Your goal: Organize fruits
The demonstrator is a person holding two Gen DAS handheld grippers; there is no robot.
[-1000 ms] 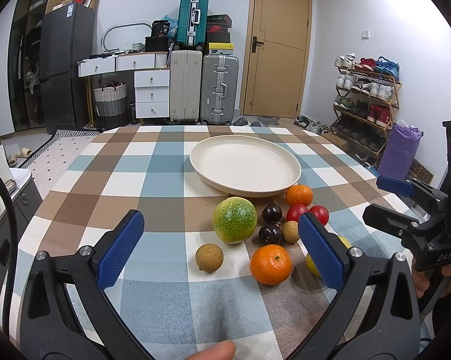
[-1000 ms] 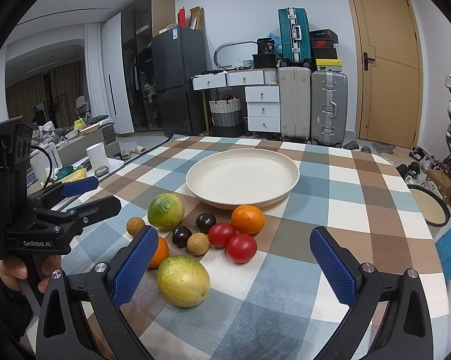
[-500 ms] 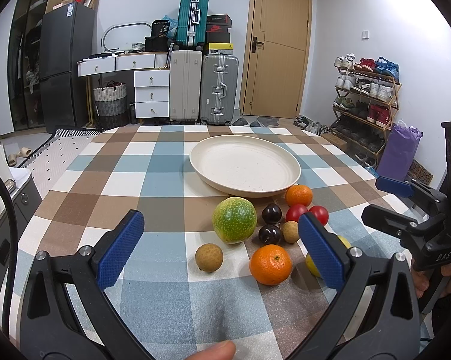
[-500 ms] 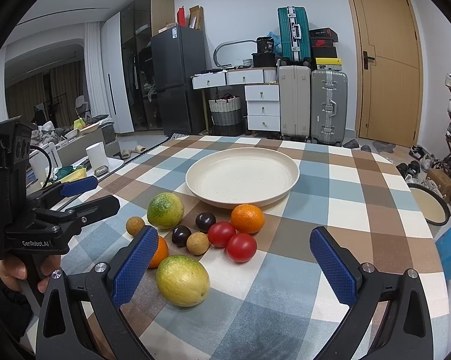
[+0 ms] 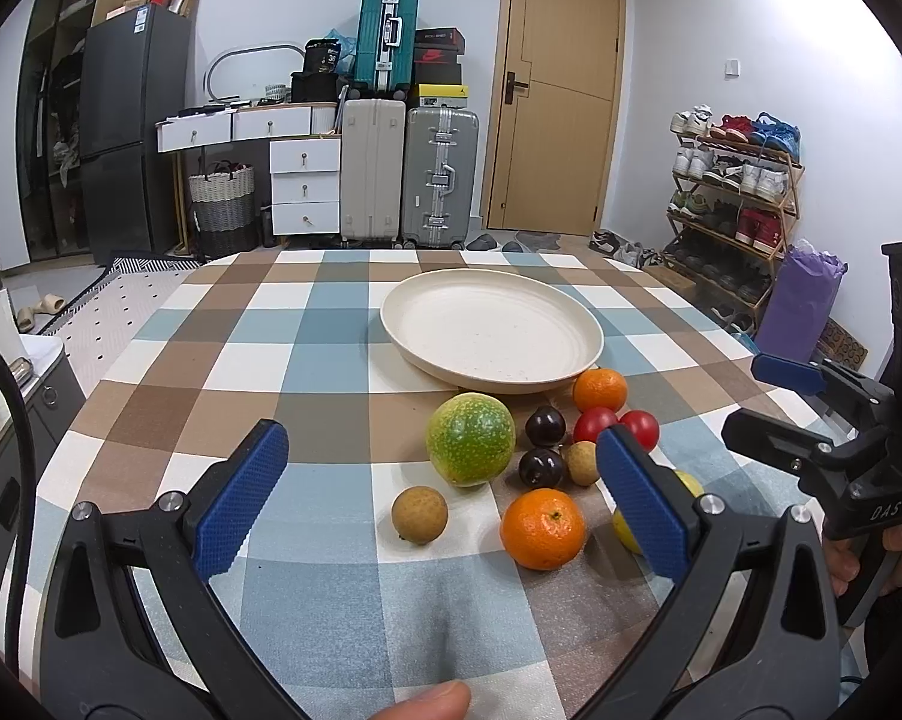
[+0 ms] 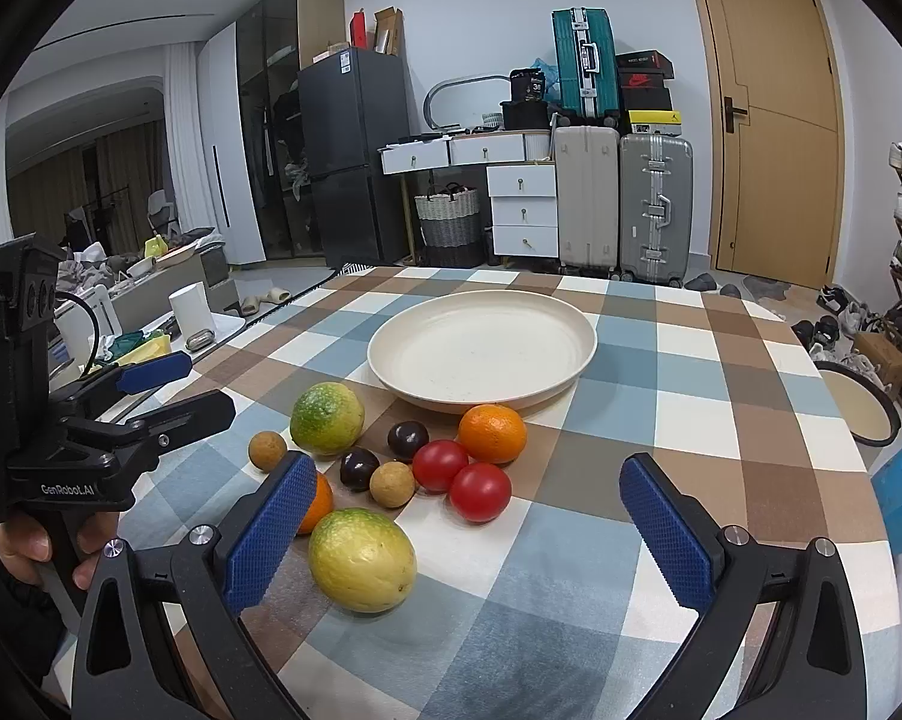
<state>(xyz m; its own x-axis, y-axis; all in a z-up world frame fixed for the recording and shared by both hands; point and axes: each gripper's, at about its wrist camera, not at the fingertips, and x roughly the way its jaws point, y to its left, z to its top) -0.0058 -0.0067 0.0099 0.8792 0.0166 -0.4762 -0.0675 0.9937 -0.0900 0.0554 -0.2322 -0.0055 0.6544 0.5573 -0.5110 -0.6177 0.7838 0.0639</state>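
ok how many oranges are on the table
2. One orange sits against the front rim of the plate, beside the tomatoes. The other orange lies nearer the grippers, half hidden behind a pad in the right view. No others show.

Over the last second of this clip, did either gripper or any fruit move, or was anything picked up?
Nothing visibly changed. The left gripper and right gripper hang open and hold nothing, the fruit lies grouped on the tablecloth, and the plate holds none.

Fruits (image 6: 403,468) clustered beside empty plate (image 6: 481,348)
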